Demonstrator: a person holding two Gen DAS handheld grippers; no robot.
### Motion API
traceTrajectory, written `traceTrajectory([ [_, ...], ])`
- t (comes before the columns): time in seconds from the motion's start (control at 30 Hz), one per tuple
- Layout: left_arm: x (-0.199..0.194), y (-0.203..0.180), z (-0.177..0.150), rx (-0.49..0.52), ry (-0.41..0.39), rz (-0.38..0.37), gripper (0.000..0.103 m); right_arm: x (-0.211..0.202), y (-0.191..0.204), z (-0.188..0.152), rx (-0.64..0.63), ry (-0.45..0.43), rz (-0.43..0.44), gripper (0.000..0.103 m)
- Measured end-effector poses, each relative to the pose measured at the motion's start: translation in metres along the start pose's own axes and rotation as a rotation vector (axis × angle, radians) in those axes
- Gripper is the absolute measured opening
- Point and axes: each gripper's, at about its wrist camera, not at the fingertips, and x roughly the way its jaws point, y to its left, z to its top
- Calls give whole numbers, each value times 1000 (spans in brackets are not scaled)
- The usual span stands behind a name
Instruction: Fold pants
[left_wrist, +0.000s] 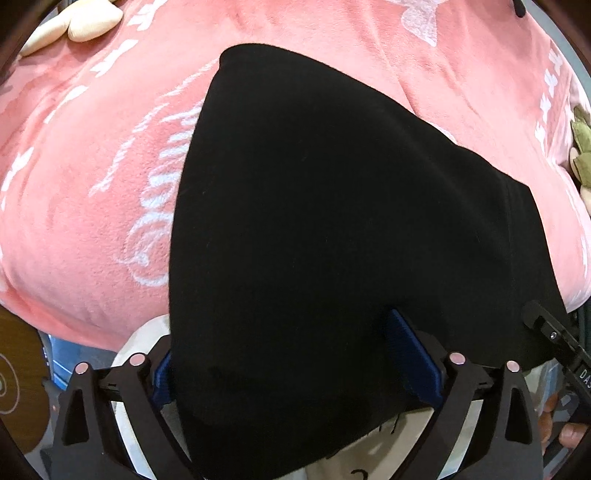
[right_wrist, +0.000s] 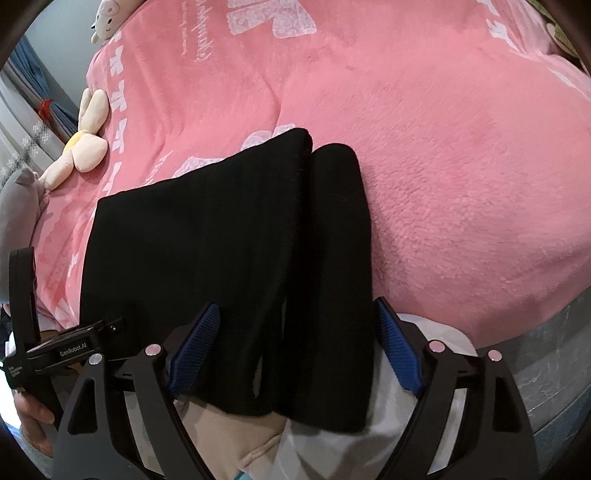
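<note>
Surface: bed covered by a pink blanket (right_wrist: 424, 177), fleecy and deep-piled, printed with white lettering and script motifs, rumpled into broad soft folds. At the left edge in the right wrist view, a cream flower-shaped cushion (right_wrist: 86, 147) with a yellow centre; beyond it a white plush toy (right_wrist: 107, 20) at the far corner. Past the bed edge, blue curtain (right_wrist: 27, 70) and pale wall. Seen in the left wrist view: same cream cushion (left_wrist: 79, 24) at upper left, an olive-green plush item (left_wrist: 583, 151) at the right rim, a round wooden object (left_wrist: 18, 384) at lower left below the blanket edge.

Task item: black pants (right_wrist: 229, 251), matte, fine-knit, no sheen. Laid flat on the blanket at the near edge, legs side by side with rounded folded ends pointing away, a narrow seam of shadow between them; near ends hanging over the bed edge. In the left wrist view, pants (left_wrist: 332, 240) spread as one broad dark panel, tapering to a rounded far corner.

Left gripper (left_wrist: 295, 369): released, jaws wide, ribbed blue pads either side of the cloth, left pad partly hidden behind it.

Right gripper (right_wrist: 295, 347): released, jaws spread wide, blue pads flanking the fabric, not pressing on it.
</note>
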Motion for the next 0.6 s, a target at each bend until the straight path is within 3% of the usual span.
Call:
traceTrajectory([
  [0.4, 31, 14, 8, -51, 40, -99, 98, 15, -6, 9, 53, 20, 56, 86],
  [0.6, 19, 19, 7, -74, 13, -132, 98, 9, -12, 9, 74, 2, 73, 85],
])
